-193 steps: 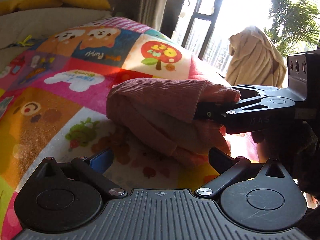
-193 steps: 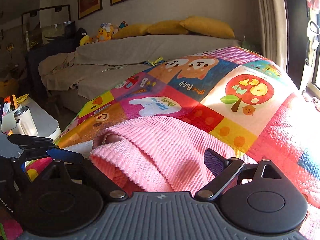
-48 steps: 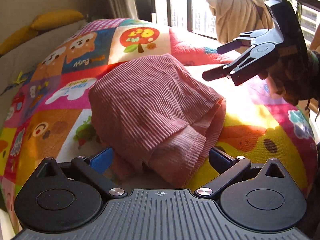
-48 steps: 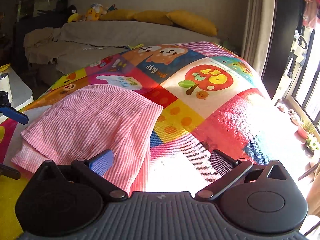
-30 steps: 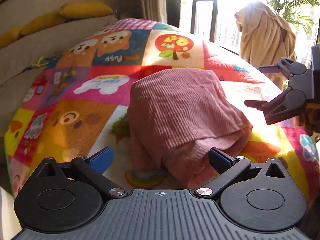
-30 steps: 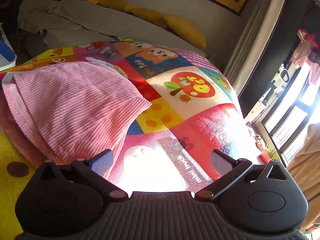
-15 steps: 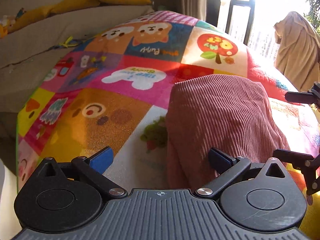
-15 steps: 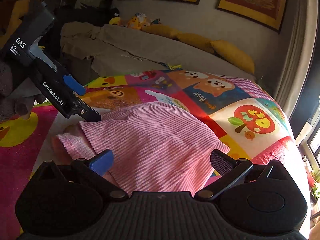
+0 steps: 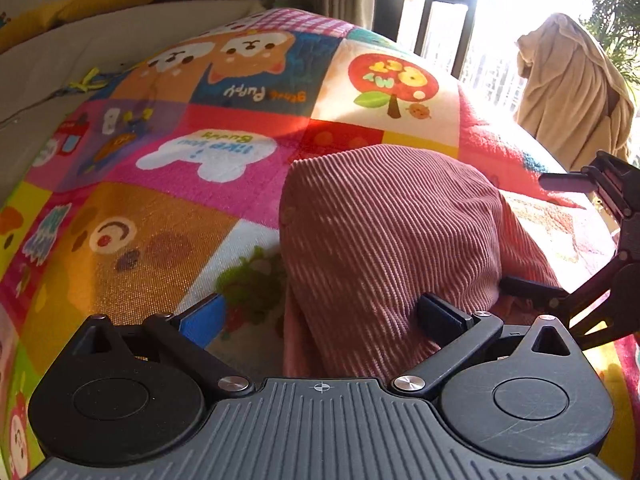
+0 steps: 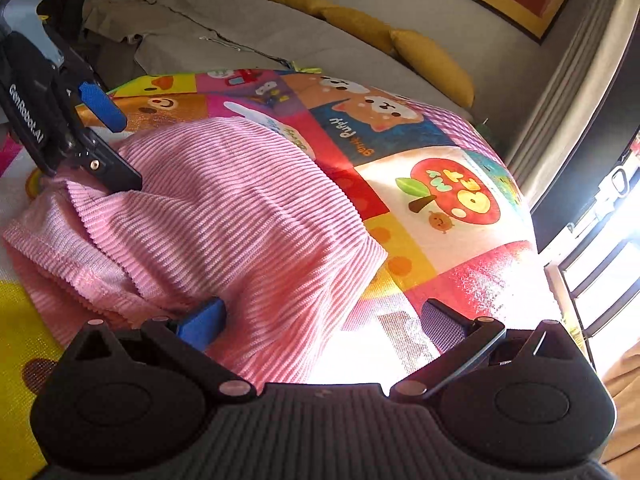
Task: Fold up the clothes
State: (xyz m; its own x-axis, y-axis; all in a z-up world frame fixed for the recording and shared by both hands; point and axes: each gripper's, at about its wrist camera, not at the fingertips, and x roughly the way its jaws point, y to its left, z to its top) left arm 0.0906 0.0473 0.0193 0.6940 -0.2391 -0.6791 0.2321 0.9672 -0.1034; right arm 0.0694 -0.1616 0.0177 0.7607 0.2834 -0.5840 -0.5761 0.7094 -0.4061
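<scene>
1. Left wrist view: pink ribbed garment [image 9: 392,240] lies doubled over on patchwork blanket [image 9: 168,168].
2. Left gripper [image 9: 320,318] & right gripper [image 10: 320,322] both wide, holding nothing, at its near edges.
3. Fits mid-fold or done; judge: check edges line up.

A colourful patchwork blanket [image 9: 168,184] with cartoon pictures covers the bed [image 10: 452,216]. Its squares show two puppies, a red apple tree, a white cloud with letters and a brown bear face. On the blanket lies a folded pink ribbed garment [image 9: 392,240], a little to the right of the middle in the left wrist view. In the right wrist view the garment [image 10: 240,216] lies on the near left part of the blanket, with its open hems turned to the left.
</scene>
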